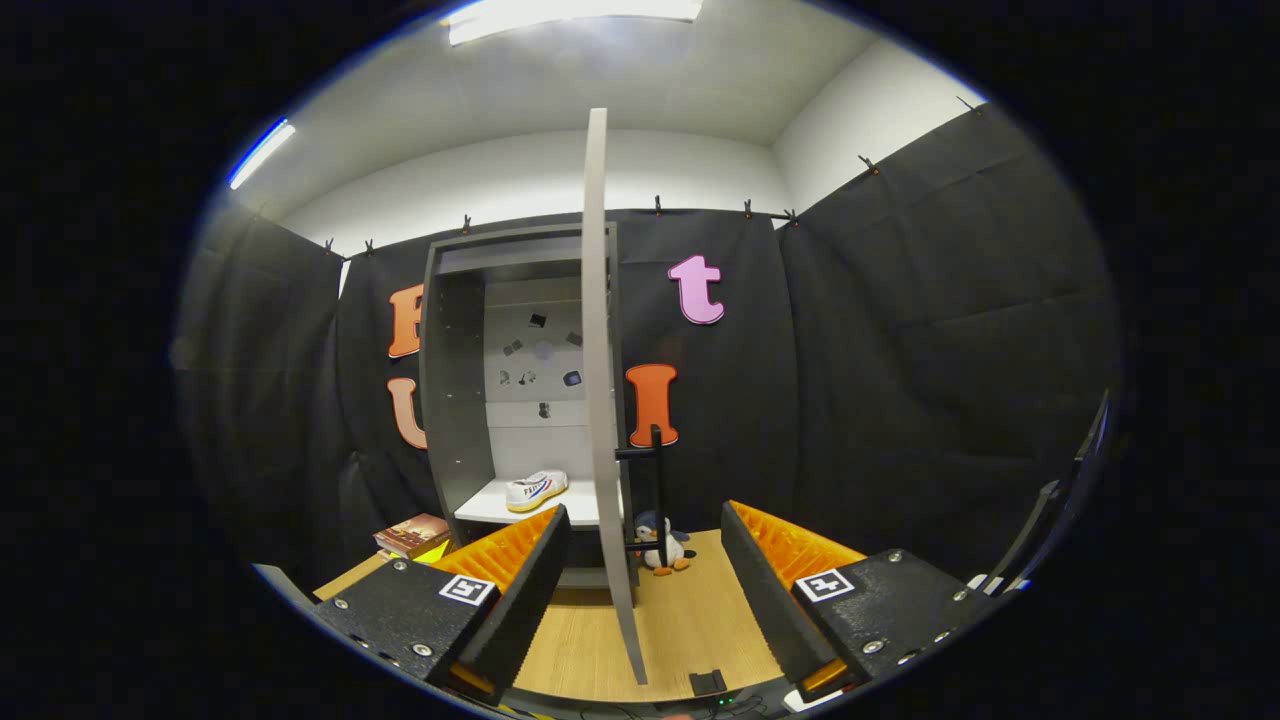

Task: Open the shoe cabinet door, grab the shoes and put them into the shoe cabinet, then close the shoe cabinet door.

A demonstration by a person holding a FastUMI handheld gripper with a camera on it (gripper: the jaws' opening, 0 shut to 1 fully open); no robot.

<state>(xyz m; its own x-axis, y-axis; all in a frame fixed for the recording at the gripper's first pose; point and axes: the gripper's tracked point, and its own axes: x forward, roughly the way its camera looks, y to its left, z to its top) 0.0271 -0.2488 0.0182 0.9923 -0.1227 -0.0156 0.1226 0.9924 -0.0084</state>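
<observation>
Gripper [640, 590] open in our view, fingers wide apart, cabinet door [600, 400] edge-on between them, swung open, shoe [536, 490] on cabinet [455, 400] shelf beyond left finger, penguin toy [660, 548] on bench [690, 620].

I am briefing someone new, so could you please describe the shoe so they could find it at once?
Start at the tall grey shoe cabinet with its grey door swung open, beyond the open hand-held gripper. On its white shelf lies a white sneaker with a yellowish sole, the only footwear; the penguin plush toy sits on the floor outside.
</observation>
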